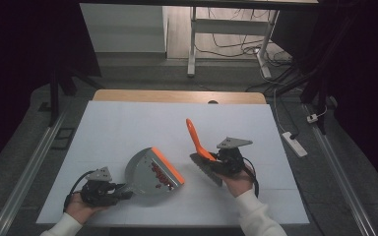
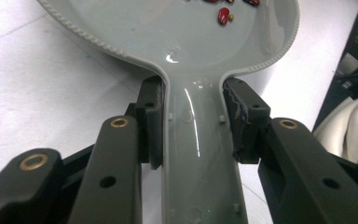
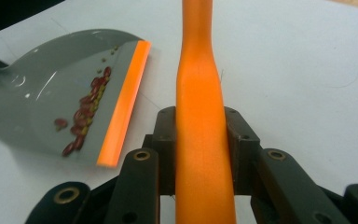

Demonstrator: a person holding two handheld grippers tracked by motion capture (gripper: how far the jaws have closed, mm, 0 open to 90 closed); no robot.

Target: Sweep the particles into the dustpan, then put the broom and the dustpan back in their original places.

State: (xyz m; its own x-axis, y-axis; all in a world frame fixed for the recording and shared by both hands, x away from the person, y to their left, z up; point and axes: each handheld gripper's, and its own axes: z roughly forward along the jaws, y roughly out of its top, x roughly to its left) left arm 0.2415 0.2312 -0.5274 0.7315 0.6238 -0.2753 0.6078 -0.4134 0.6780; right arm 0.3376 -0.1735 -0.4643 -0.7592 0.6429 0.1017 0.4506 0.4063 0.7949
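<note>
Nearest the camera in the high view, a white sleeve [image 1: 65, 226] comes in at the bottom left, and the hand above it holds the left gripper [image 1: 123, 190] low over the white table [image 1: 128, 123]. Its jaws are clenched on the handle of the grey dustpan [image 1: 145, 174]; the left gripper view shows both pads pressed against the sides of that narrow grey handle [image 2: 198, 154], just behind the point where it widens into the pan. The dustpan sits on the table just beyond the gripper, its orange lip [image 1: 168, 165] turned away to the right. A scatter of dark red beans [image 1: 160, 176] lies inside the pan, bunched close behind the orange lip, with a few smaller yellowish grains among them in the right gripper view. To the right, a second sleeved hand carries the right gripper [image 1: 214, 160], whose jaws are closed tight around the orange handle of a small brush [image 1: 197, 140]. The handle slants up and away toward the far side of the table, while the dark bristle head [image 1: 206, 169] hangs just above the tabletop, a short way right of the dustpan's lip and apart from it. Beyond the white sheet, a strip of wooden tabletop edge [image 1: 177, 96] shows at the far side.
</note>
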